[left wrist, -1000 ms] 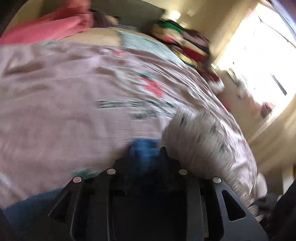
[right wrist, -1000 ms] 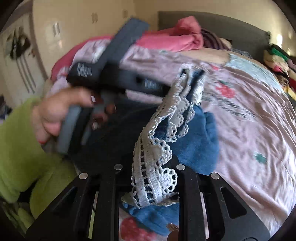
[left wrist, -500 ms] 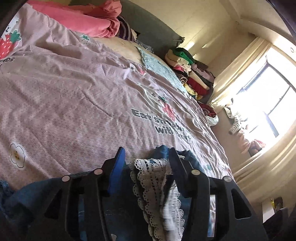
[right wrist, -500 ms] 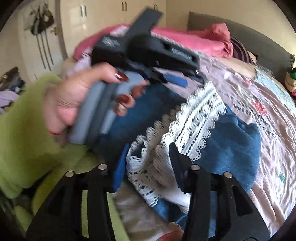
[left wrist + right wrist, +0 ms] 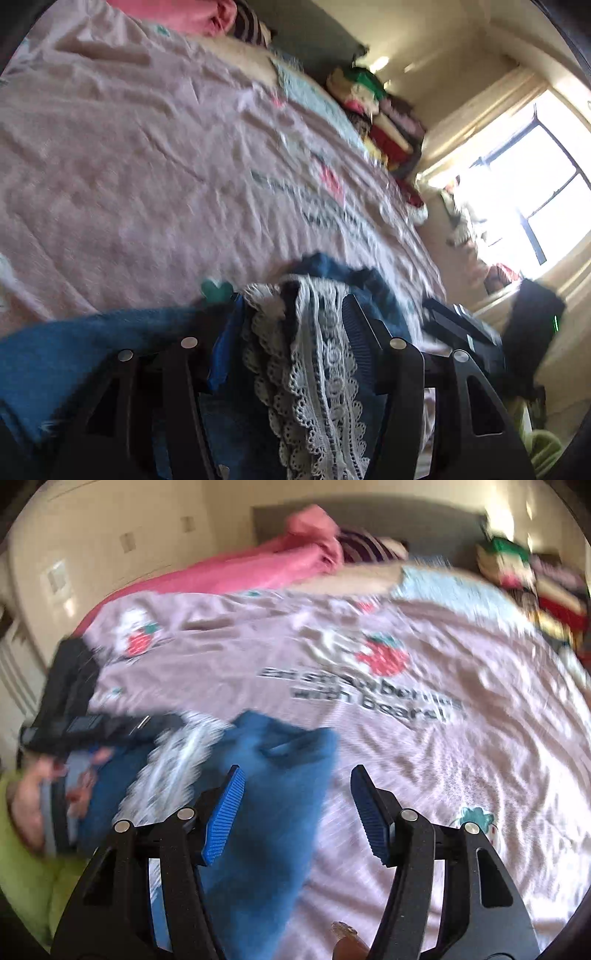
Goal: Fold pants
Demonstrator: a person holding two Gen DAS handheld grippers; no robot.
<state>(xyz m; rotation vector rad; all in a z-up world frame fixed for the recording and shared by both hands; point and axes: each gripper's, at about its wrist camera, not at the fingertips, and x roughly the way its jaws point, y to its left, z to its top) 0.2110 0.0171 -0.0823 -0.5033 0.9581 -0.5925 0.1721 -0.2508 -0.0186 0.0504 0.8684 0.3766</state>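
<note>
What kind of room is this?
Most likely a bedroom: a bed with a pink strawberry-print bedspread and grey headboard, clothes stacked beside it, a curtained window, and cupboard doors.

Matt blue denim pants [image 5: 266, 812] with openwork white lace trim [image 5: 321, 369] lie on a crinkled cotton bedsheet [image 5: 443, 757].
</note>
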